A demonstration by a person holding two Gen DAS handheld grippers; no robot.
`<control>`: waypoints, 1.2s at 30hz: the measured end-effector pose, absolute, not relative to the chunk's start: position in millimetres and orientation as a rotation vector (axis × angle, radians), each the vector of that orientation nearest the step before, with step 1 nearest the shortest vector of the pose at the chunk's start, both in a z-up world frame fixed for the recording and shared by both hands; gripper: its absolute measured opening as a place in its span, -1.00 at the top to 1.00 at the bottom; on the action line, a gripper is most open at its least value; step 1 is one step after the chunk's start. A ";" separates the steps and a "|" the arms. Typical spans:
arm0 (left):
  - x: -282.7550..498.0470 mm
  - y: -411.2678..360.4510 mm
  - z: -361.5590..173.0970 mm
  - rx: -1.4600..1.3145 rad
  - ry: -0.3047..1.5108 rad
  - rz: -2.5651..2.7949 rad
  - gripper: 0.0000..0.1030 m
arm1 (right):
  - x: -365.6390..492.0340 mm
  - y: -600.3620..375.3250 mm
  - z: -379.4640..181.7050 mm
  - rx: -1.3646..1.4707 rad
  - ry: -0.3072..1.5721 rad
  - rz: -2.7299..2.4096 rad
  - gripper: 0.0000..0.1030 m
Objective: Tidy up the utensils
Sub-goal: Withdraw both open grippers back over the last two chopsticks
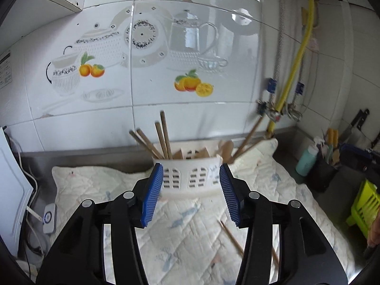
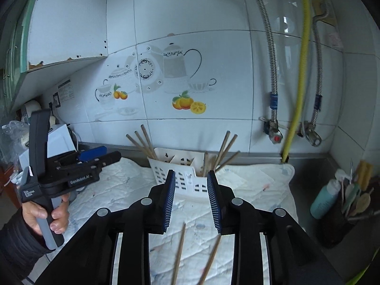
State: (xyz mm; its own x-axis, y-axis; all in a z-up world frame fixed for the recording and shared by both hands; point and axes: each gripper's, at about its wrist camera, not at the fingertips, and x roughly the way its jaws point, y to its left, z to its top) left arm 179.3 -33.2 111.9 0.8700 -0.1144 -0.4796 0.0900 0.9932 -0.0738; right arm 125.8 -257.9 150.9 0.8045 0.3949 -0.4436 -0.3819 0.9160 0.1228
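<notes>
A white slotted utensil holder (image 1: pixel 190 178) stands on a quilted cloth (image 1: pixel 185 228) near the tiled wall. Several wooden chopsticks (image 1: pixel 163 137) and a wooden spoon (image 1: pixel 226 149) stick out of it. My left gripper (image 1: pixel 191 168) hovers short of the holder, open, with nothing between its blue pads. One loose chopstick (image 1: pixel 231 236) lies on the cloth below its right finger. In the right wrist view, my right gripper (image 2: pixel 191 174) is open and empty in front of the holder (image 2: pixel 161 166). Two loose chopsticks (image 2: pixel 180 249) (image 2: pixel 211 258) lie beneath it. The left gripper (image 2: pixel 104 155) shows at the left, held by a hand.
A black pot of utensils (image 2: pixel 344 213) and a teal bottle (image 2: pixel 324 199) stand on the counter at the right. A green basket (image 1: pixel 365 204) sits nearer. Pipes with valves (image 2: pixel 275 137) run down the wall. A white appliance (image 1: pixel 14 178) and cables are at the left.
</notes>
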 end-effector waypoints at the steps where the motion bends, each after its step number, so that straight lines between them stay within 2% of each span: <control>1: 170.9 -35.6 106.3 -0.051 0.513 -0.113 0.01 | 116.7 -260.1 146.7 0.029 0.482 0.410 0.46; 6: 141.4 -44.5 79.6 -0.068 0.554 -0.135 -0.05 | 76.5 -268.4 118.9 0.013 0.489 0.370 0.46; 9: 127.9 -47.5 63.8 -0.094 0.577 -0.145 -0.20 | 58.1 -271.3 98.1 0.000 0.501 0.341 0.46; 26: 101.3 -72.4 -21.5 -0.097 0.743 -0.160 -0.20 | 34.9 -266.9 -36.1 0.076 0.706 0.297 0.45; 32: 101.0 -77.1 -36.1 -0.107 0.778 -0.169 -0.20 | 45.1 -263.4 -64.5 0.126 0.760 0.298 0.46; 36: 101.2 -85.1 -47.0 -0.106 0.806 -0.183 -0.20 | 50.8 -259.5 -76.7 0.133 0.790 0.306 0.55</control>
State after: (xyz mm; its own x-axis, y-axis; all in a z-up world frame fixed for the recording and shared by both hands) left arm 101.2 -85.1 -47.0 0.6779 -0.2027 -0.7067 0.1222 0.9789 -0.1636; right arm 50.8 -259.5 -76.7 0.6628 0.3190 -0.6774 -0.2200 0.9477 0.2311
